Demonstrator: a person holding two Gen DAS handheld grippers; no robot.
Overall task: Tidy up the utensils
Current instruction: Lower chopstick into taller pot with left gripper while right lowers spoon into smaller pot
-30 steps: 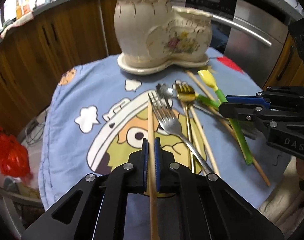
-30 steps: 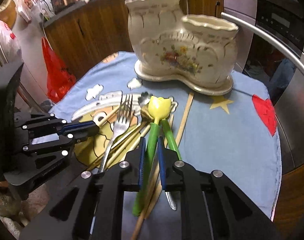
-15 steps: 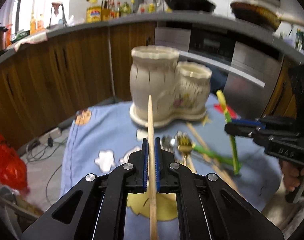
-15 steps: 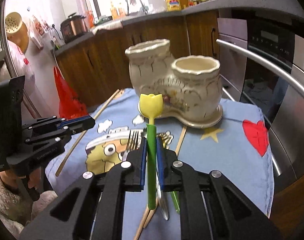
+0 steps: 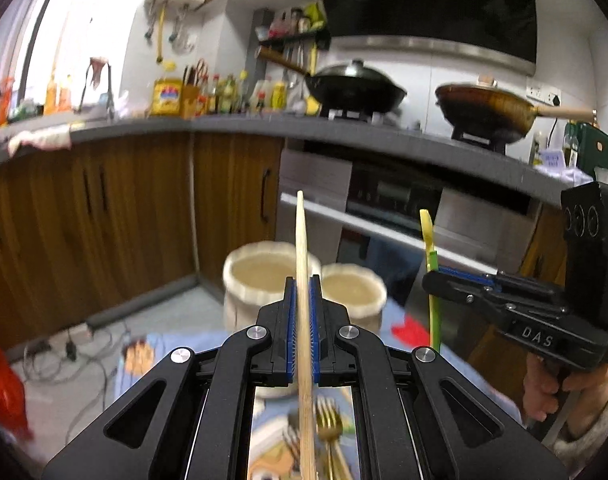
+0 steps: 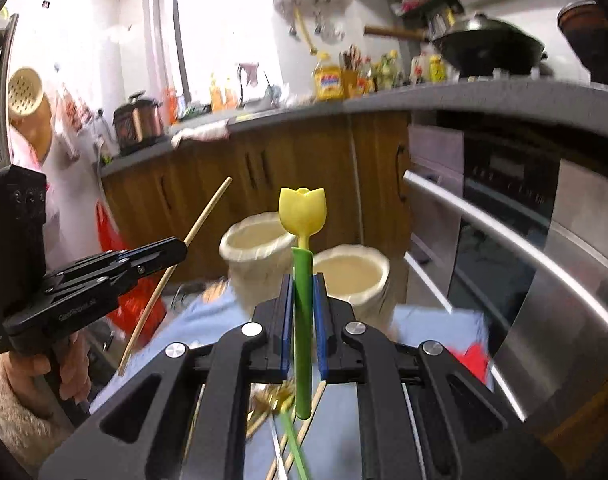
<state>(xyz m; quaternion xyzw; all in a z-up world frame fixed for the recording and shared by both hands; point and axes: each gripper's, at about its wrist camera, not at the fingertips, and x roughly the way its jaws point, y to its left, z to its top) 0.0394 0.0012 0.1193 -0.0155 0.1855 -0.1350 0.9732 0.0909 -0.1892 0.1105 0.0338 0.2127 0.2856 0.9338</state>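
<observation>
My left gripper (image 5: 302, 288) is shut on a wooden chopstick (image 5: 302, 240) and holds it upright, high above the table. My right gripper (image 6: 302, 286) is shut on a green-handled utensil with a yellow tulip head (image 6: 302, 210), also upright. The cream two-cup ceramic holder (image 5: 264, 276) stands below and ahead of both grippers; it also shows in the right wrist view (image 6: 260, 248). A gold fork (image 5: 329, 432) and other utensils lie on the blue cartoon cloth (image 5: 172, 340) beneath. Each gripper shows in the other's view: the right (image 5: 435, 280), the left (image 6: 176, 250).
A stainless oven with a bar handle (image 6: 503, 232) stands right behind the table. Wooden cabinets (image 5: 104, 220) and a grey counter with two woks (image 5: 355, 88) run behind. A red bag (image 6: 116, 248) and cables (image 5: 64, 356) are on the floor at left.
Both grippers have lifted their utensils well up off the cloth and now look across at the kitchen, with the holder's openings seen from above.
</observation>
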